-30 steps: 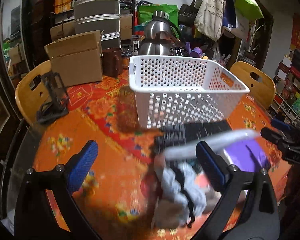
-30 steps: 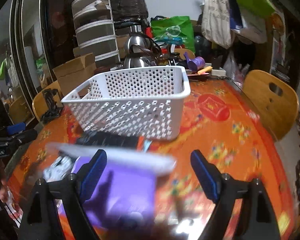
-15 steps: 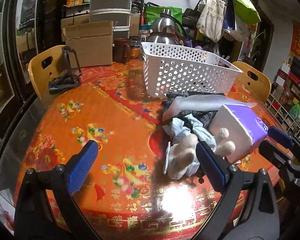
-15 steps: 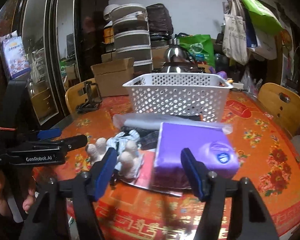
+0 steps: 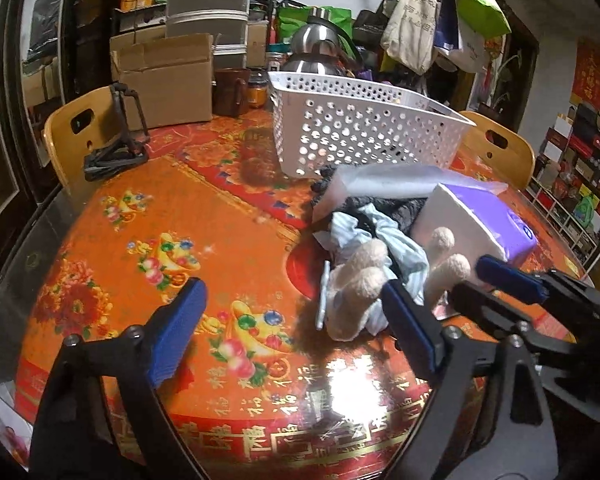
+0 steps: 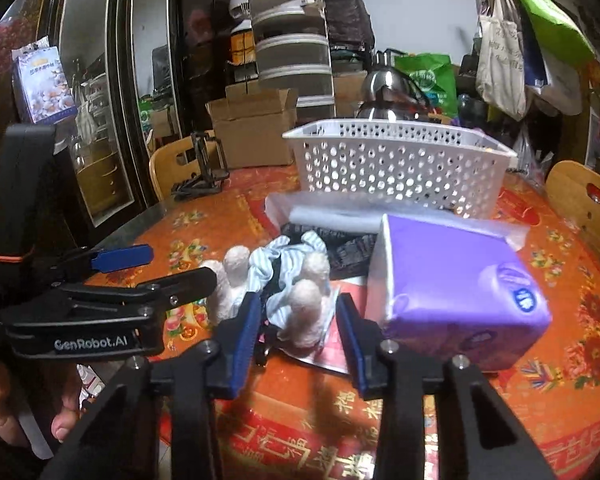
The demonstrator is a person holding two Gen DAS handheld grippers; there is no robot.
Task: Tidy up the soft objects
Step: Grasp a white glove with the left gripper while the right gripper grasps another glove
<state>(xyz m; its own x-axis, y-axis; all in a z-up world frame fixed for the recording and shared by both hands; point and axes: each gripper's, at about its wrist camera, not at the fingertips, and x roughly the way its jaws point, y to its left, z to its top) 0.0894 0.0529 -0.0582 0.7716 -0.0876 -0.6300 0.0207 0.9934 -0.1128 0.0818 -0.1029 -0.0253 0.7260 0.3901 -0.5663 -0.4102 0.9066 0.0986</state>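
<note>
— Both grippers have pulled back; the right one's fingers have narrowed since a second ago. What's on the left?
— Left gripper point(image 5: 292, 328), wide open, empty, above the desk point(image 5: 140, 220). Plush toy point(image 6: 300, 304) next, lying between the half-open right gripper point(image 6: 296, 320); whether it's gripped, I cannot tell. Purple tissue pack point(image 6: 456, 280) rightmost.
— Progress?
— Basket point(image 6: 396, 164) looks empty; everything's left

Beside a white perforated basket point(image 6: 396, 160) on an orange-red floral tablecloth point(image 5: 148, 240) are listed a purple-and-white tissue pack point(image 6: 456, 280), cream plush toy point(image 6: 306, 312), pale-blue striped cloth point(image 6: 284, 256), and black knit point(image 5: 380, 206).
</note>
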